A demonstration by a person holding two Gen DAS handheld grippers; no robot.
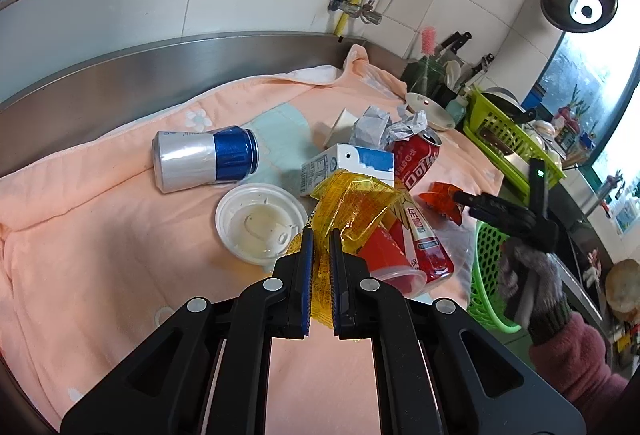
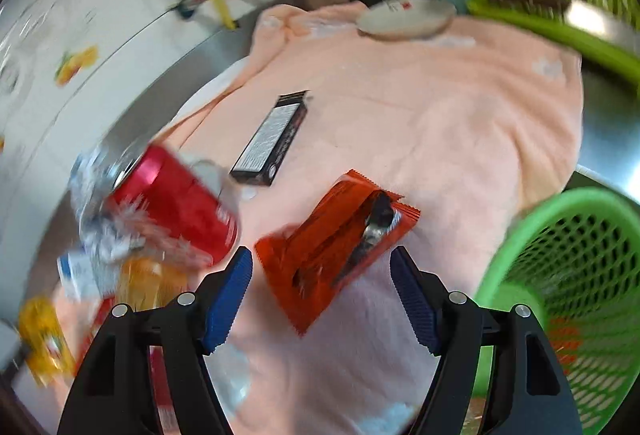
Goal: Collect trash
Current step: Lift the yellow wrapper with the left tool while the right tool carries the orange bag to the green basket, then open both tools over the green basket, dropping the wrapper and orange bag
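Left gripper (image 1: 322, 259) clamped on yellow wrapper (image 1: 352, 203), just beside white lid (image 1: 260, 221). Right gripper (image 2: 322, 289) spread wide, empty, orange packet (image 2: 336, 235) between its jaws, near green basket (image 2: 576, 275).

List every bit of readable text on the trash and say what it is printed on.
"东鹏": red and white bottle.
Red can: large white characters, not legible.
Milk carton: small print, too small.
Black box: label too blurred.
Orange wrapper: nothing legible.
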